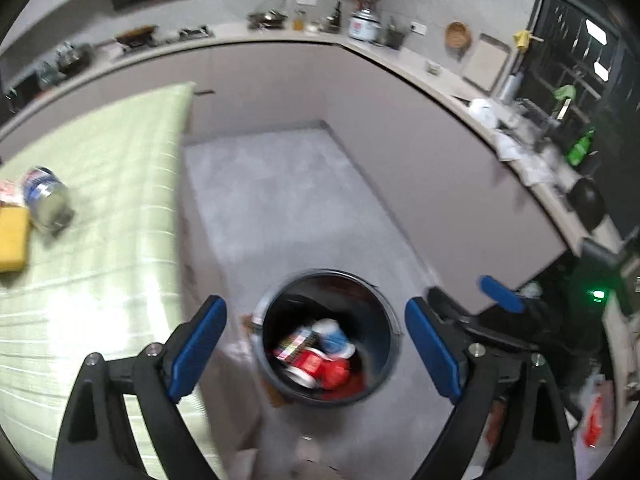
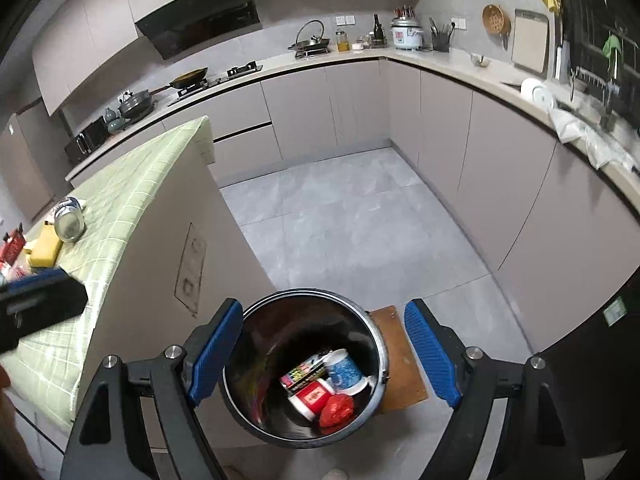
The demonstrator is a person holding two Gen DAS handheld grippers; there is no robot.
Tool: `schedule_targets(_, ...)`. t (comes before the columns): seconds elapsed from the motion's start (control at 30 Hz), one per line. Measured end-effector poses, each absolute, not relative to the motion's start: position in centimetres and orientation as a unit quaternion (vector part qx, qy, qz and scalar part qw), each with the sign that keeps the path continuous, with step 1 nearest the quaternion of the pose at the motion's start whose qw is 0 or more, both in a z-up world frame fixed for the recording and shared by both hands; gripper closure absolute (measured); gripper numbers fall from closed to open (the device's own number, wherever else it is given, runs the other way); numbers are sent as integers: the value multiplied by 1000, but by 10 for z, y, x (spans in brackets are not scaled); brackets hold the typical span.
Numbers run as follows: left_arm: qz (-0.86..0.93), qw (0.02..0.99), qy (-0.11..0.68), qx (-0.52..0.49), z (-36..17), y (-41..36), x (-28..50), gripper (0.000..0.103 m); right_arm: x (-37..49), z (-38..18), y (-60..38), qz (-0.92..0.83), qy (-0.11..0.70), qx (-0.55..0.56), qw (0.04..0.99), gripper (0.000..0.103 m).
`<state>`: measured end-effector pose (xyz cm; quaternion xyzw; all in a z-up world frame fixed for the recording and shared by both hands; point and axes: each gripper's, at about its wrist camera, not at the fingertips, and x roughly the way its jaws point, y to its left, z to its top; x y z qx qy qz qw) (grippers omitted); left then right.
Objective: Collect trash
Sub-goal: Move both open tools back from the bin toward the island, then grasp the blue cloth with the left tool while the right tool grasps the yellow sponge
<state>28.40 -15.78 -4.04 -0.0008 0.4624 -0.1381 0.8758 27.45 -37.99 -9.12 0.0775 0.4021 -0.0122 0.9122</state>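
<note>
A grey tiled floor [image 2: 360,216] fills the middle of both views, with beige cabinets [image 2: 448,120] curving round it. On the left stands a counter with a green checked cloth [image 2: 132,196]. A round dark bin [image 2: 376,344] sits on the floor just beside the counter's end, partly on a brown mat [image 2: 404,360]. In the bin lie a blue-and-white cup [image 2: 346,370], a red-and-white cup [image 2: 310,396], a patterned packet [image 2: 302,374] and a crumpled red wrapper [image 2: 336,410]. On the cloth a can [image 1: 46,196] lies on its side, touching a yellow sponge [image 1: 14,238]. The left gripper [image 1: 316,354] and right gripper [image 2: 324,354] both hang above the bin, jaws spread wide and holding nothing.
</note>
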Motion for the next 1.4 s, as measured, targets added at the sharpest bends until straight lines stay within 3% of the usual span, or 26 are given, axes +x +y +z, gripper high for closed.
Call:
schedule_targets(0.27,-100,880,464,3,-30,-127,286,11,273,-73,-352,20,392,59,918,18)
schedule_targets(0.43,-46,887,457,-40,-20,-64,285,11,275,-59,-311,63,389,63,917,18)
schedule_targets(1.0,95,883,457,-47,-32,196,270,11,291,-39,-79,162,406,79,896,18)
schedule_targets(1.4,136,876,457,-65,-39,288,283,11,316,-45,23,205,425,64,879,18)
